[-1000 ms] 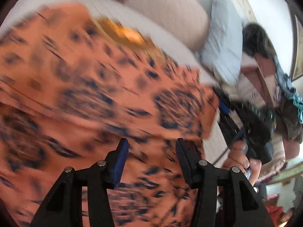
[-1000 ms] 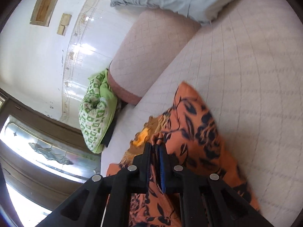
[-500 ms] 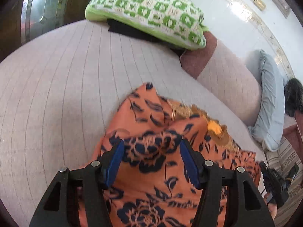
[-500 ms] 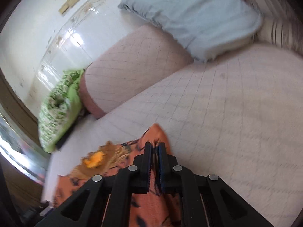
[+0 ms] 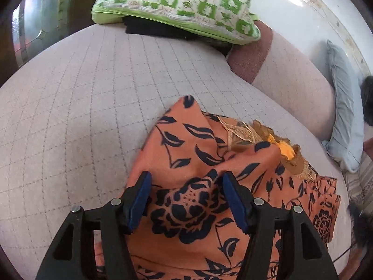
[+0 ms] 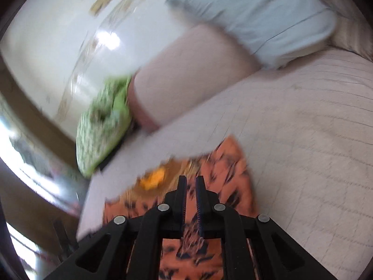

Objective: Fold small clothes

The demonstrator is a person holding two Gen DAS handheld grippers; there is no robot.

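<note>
Lying on bed: orange garment, rumpled on the quilted bed, well in front of the green pillow.
Handling: thin, soft and light by the look; likely slides and bunches, so best taken at a hem or corner.
Left claw: jaws have just been opening, now wide, astride a floral fold without pinching.
Right claw: narrow, nearly closed; cloth apparently caught between, blur prevents certainty.
</note>
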